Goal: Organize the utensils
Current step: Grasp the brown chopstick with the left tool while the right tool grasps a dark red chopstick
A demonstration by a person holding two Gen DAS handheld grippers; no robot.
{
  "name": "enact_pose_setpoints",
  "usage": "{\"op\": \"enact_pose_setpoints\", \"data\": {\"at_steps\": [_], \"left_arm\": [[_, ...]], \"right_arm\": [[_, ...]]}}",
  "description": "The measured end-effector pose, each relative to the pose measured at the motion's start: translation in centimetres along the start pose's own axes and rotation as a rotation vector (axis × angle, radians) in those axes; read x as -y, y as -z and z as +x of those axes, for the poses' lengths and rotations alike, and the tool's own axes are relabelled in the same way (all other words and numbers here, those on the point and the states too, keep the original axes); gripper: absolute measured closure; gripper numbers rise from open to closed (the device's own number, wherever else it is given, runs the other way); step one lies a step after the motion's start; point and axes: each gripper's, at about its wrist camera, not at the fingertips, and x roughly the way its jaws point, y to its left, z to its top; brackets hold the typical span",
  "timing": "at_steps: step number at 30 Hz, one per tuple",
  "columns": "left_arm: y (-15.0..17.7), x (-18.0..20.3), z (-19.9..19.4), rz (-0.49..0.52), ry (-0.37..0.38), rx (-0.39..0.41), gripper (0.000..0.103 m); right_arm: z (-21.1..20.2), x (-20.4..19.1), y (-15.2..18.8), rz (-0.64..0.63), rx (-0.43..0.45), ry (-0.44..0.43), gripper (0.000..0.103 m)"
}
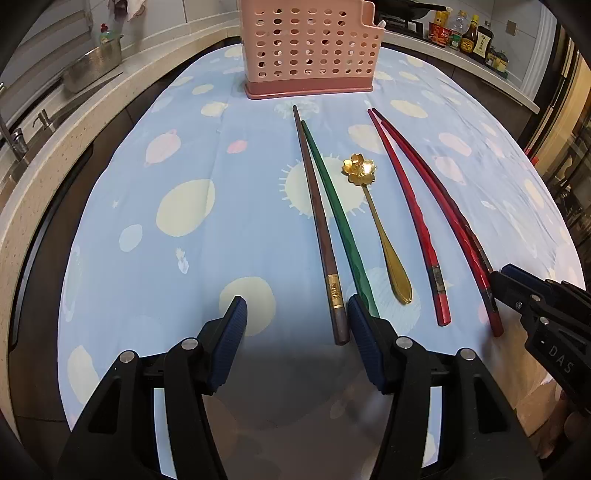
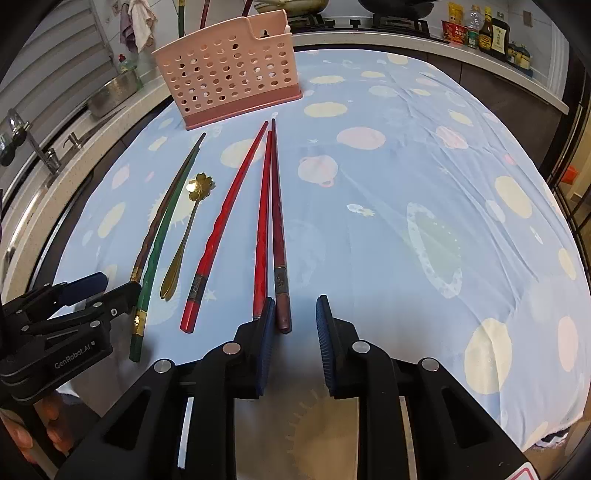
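A pink perforated utensil holder [image 1: 308,48] [image 2: 229,81] stands at the far side of the table. Before it lie a brown chopstick [image 1: 317,221] [image 2: 162,210], a green chopstick [image 1: 338,214] [image 2: 153,258], a gold flower-bowl spoon [image 1: 380,225] [image 2: 184,236] and three red chopsticks [image 1: 410,214] [image 2: 221,225], one darker [image 2: 277,221]. My left gripper [image 1: 297,321] is open, its right pad beside the brown and green handle ends. My right gripper [image 2: 295,317] is open, with the dark red chopstick's handle end between its pads.
A blue patterned cloth [image 1: 184,258] [image 2: 406,184] covers the table. A counter with sink and tap [image 1: 22,140] [image 2: 40,155] runs along the left. Sauce bottles [image 1: 469,37] [image 2: 487,33] and a stove stand on the far counter.
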Motion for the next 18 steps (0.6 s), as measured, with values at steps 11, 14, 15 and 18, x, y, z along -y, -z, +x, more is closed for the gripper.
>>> {"op": "enact_pose_setpoints", "data": {"at_steps": [11, 14, 15, 18], "left_arm": [[0.17, 0.48, 0.02, 0.029, 0.003, 0.027, 0.062], [0.20, 0.83, -0.14, 0.047, 0.017, 0.029, 0.075], [0.22, 0.89, -0.19, 0.052, 0.022, 0.030, 0.082], [0.22, 0.80, -0.30, 0.049, 0.041, 0.025, 0.093]], "right_arm": [[0.33, -0.49, -0.09, -0.041, 0.014, 0.031, 0.087], [0.31, -0.37, -0.12, -0.039, 0.014, 0.031, 0.091], [0.30, -0.32, -0.13, -0.037, 0.013, 0.029, 0.092], [0.24, -0.27, -0.17, -0.038, 0.009, 0.026, 0.095]]}}
